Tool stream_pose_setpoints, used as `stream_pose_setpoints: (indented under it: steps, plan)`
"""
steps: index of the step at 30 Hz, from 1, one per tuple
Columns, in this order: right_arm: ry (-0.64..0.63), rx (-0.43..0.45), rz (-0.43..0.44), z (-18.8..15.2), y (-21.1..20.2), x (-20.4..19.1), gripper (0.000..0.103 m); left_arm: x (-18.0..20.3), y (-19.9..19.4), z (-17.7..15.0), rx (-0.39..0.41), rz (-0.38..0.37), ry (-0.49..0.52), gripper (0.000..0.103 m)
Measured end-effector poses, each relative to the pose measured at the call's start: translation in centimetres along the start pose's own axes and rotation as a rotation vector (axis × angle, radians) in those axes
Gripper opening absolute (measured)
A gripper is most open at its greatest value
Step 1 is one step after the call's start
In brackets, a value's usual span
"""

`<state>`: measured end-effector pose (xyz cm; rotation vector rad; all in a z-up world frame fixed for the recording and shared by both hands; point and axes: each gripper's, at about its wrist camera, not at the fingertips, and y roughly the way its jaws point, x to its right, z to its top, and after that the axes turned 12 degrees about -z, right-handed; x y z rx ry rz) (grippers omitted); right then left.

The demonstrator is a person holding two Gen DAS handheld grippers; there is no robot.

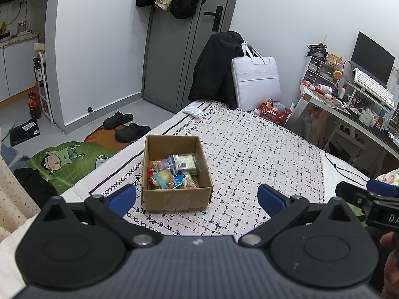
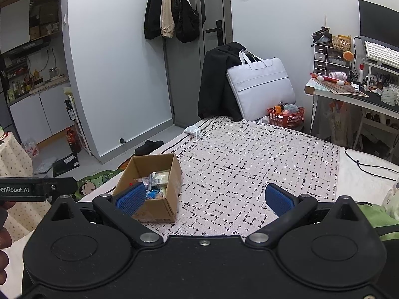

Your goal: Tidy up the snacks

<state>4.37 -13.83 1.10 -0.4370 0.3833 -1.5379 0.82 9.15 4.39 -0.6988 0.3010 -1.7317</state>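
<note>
Hovering above the near edge of the bed, the left gripper [image 1: 197, 196] has its blue pads spread wide with nothing between them, and the cardboard box [image 1: 174, 172] sits on the patterned bedspread [image 1: 261, 154] right ahead, just beyond the fingertips and a touch left of centre in the gap. Inside it, the snacks [image 1: 172, 172] are piled up: a pale packet at the far right, colourful wrappers nearer. Over on the right wrist view, the right gripper [image 2: 212, 196] is just as wide and empty, and the same box [image 2: 154, 179] lies off to its left, partly hidden behind the left pad, so it is not between these jaws. The rest of the spread ahead of this gripper is bare. A white face mask [image 1: 194, 111] lies at the far edge of the bed, well apart from the box, and black slippers [image 1: 124, 125] sit on the floor to the left.
</note>
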Motion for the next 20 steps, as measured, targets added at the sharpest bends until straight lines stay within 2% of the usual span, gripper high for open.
stream_pose_setpoints:
  steps: [20]
  plan:
    - [0.004, -0.006, -0.004, -0.11, 0.06, 0.12, 0.103, 0.19, -0.2, 0.05, 0.0, -0.004, 0.001, 0.103]
